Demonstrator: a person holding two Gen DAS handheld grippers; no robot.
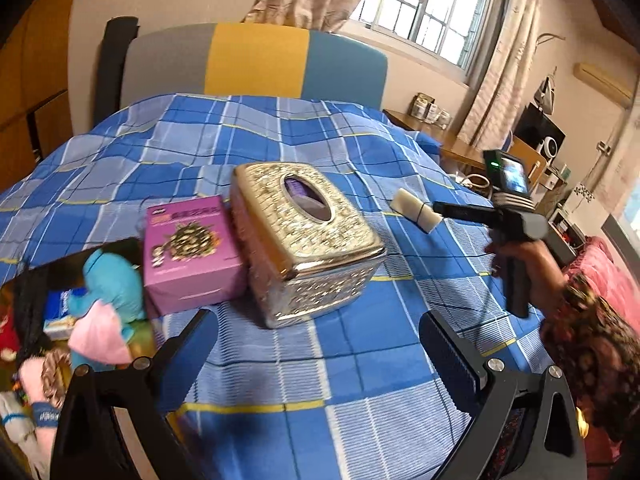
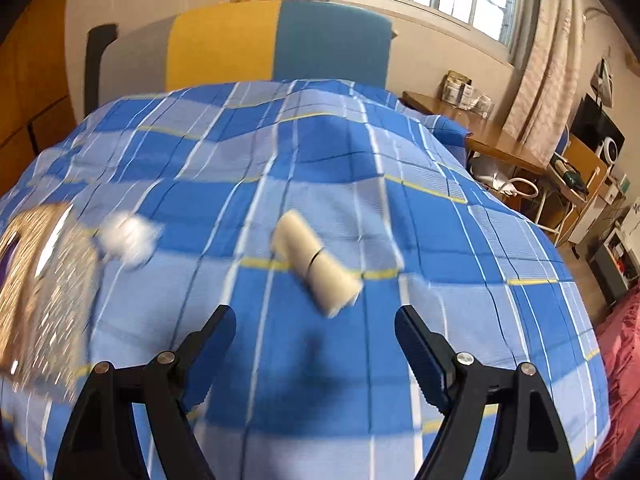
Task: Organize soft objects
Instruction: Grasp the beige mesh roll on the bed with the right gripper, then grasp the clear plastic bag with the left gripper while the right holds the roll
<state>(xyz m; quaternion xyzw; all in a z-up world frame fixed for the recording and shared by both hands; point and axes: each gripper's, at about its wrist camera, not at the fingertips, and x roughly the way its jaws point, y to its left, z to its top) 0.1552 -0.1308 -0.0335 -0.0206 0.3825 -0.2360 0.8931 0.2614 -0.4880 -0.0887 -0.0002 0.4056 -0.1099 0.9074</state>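
Note:
A cream rolled cloth (image 2: 316, 263) bound by a dark band lies on the blue plaid bed cover (image 2: 320, 152). My right gripper (image 2: 316, 344) is open and empty, just short of the roll. The roll also shows in the left wrist view (image 1: 416, 210), with the right gripper (image 1: 444, 208) beside it. A white fluffy ball (image 2: 128, 240) lies left of the roll. My left gripper (image 1: 316, 344) is open and empty, in front of a silver ornate tissue box (image 1: 304, 240). A blue and pink plush toy (image 1: 108, 300) lies among soft things at the far left.
A purple carton (image 1: 188, 248) stands against the tissue box's left side. The bed's grey, yellow and blue headboard (image 1: 256, 60) is behind. A wooden desk (image 2: 480, 132) and shelves with clutter stand to the right. A pink quilt (image 2: 620, 352) lies at the right edge.

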